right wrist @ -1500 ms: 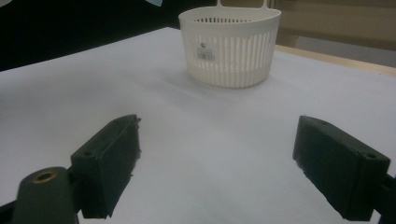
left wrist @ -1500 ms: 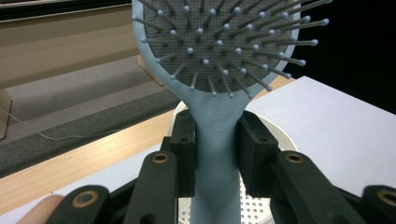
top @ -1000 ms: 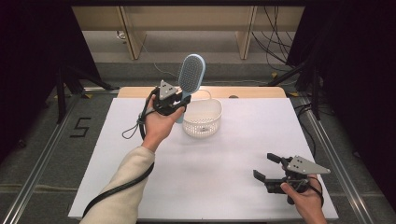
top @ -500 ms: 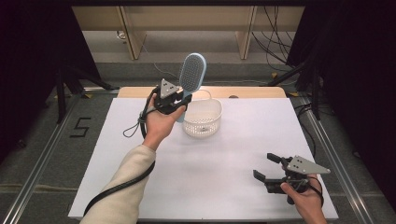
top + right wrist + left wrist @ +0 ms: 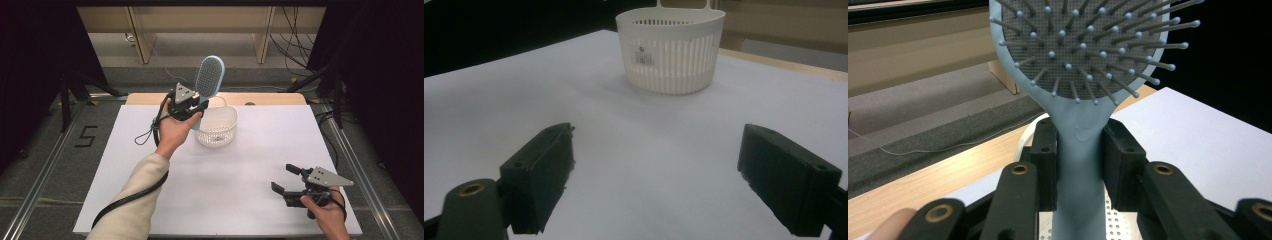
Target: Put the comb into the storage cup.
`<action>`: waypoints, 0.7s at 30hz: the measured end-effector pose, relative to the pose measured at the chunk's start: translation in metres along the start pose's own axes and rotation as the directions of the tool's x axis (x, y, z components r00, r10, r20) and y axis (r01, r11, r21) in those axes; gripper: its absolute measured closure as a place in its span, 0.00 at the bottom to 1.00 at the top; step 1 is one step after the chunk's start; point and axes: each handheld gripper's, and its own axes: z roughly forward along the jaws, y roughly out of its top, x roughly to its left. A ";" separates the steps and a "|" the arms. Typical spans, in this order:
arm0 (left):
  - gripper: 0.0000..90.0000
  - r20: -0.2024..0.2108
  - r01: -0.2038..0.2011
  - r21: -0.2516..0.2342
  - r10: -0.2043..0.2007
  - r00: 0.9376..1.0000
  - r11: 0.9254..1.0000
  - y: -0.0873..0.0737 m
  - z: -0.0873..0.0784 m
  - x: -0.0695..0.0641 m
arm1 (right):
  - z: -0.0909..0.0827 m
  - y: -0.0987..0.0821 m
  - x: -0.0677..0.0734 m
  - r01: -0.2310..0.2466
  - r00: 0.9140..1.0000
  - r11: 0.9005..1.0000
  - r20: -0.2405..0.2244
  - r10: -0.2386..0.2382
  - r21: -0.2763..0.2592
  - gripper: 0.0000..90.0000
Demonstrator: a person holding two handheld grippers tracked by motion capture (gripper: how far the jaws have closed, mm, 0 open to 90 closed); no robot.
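Note:
A light blue hairbrush (image 5: 208, 76) stands upright in the air, its bristled head above my left gripper (image 5: 192, 102). That gripper is shut on the brush's handle (image 5: 1080, 150), held just left of and above the white slotted basket (image 5: 216, 124). In the left gripper view both black pads (image 5: 1046, 155) press the handle from either side, and the basket's perforated bottom shows below. My right gripper (image 5: 285, 179) rests low near the table's front right, open with nothing between its jaws. In the right gripper view the basket (image 5: 671, 47) stands some way ahead of the right gripper (image 5: 656, 175).
The white table top (image 5: 240, 175) spreads between the two hands. A wooden strip (image 5: 265, 98) runs along its far edge, with a wooden frame and cables on the floor beyond. Dark curtains flank both sides. A "5" mark (image 5: 86, 135) lies on the floor at left.

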 end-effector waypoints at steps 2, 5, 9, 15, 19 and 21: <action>0.78 0.000 0.001 -0.002 -0.001 1.000 1.000 0.001 0.001 -0.001 | 0.000 0.000 0.000 0.001 1.000 1.000 0.000 -0.001 0.001 0.17; 0.78 0.003 -0.002 0.000 0.002 1.000 1.000 0.002 0.001 -0.002 | 0.000 0.000 0.000 0.000 1.000 1.000 -0.001 0.000 0.000 0.17; 0.78 0.005 -0.003 -0.001 0.003 1.000 1.000 0.003 0.003 -0.002 | 0.000 0.000 0.000 0.000 1.000 1.000 -0.001 0.000 -0.001 0.17; 0.78 0.006 -0.003 -0.003 0.003 1.000 1.000 0.005 0.003 -0.002 | 0.000 0.000 0.000 0.000 1.000 1.000 -0.002 0.000 0.000 0.17; 0.78 0.006 -0.002 -0.006 0.002 1.000 1.000 0.006 0.003 -0.002 | 0.000 0.000 0.000 0.000 1.000 1.000 -0.002 0.000 0.000 0.17; 0.78 0.006 -0.002 -0.006 0.002 1.000 1.000 0.006 0.004 -0.002 | 0.000 0.000 0.000 0.001 1.000 1.000 -0.001 -0.001 0.001 0.17</action>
